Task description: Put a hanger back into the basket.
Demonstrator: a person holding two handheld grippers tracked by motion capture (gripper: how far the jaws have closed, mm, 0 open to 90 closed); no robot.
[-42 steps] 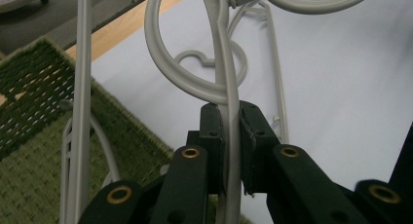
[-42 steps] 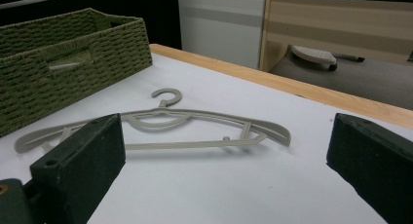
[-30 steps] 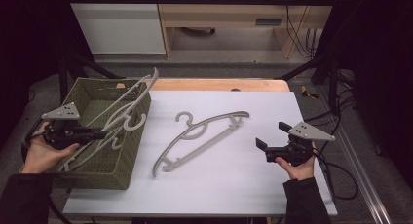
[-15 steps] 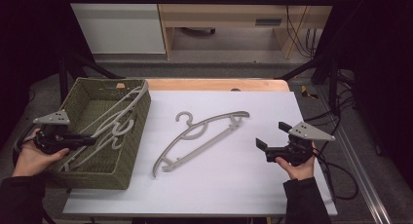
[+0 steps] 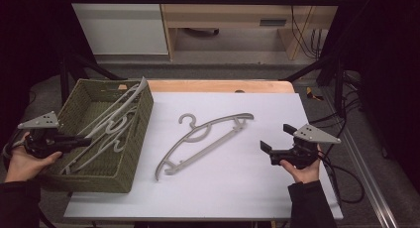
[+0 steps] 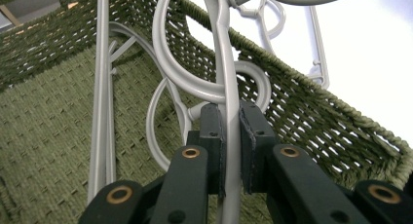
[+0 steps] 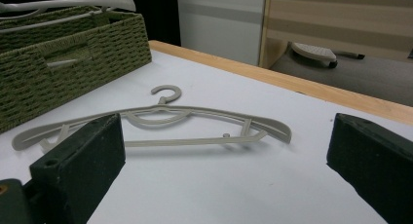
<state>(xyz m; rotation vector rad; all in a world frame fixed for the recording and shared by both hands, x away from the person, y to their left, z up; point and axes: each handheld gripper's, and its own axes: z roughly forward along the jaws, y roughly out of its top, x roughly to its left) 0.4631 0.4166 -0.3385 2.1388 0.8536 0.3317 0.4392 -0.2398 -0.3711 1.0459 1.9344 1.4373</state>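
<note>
hangers (image 5: 106,126): several in basket (image 5: 129,161); one hanger (image 5: 203,139) on table (image 5: 237,188)

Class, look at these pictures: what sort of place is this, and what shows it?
Probably a lab or workshop: a white-topped table inside a black frame, cabled grippers, a wooden bench behind.

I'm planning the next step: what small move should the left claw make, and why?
Probably lift a little: the left claw is shut on a hanger that lies partly inside the green basket, resting across its rim among other hangers, so it must clear them first.
</note>
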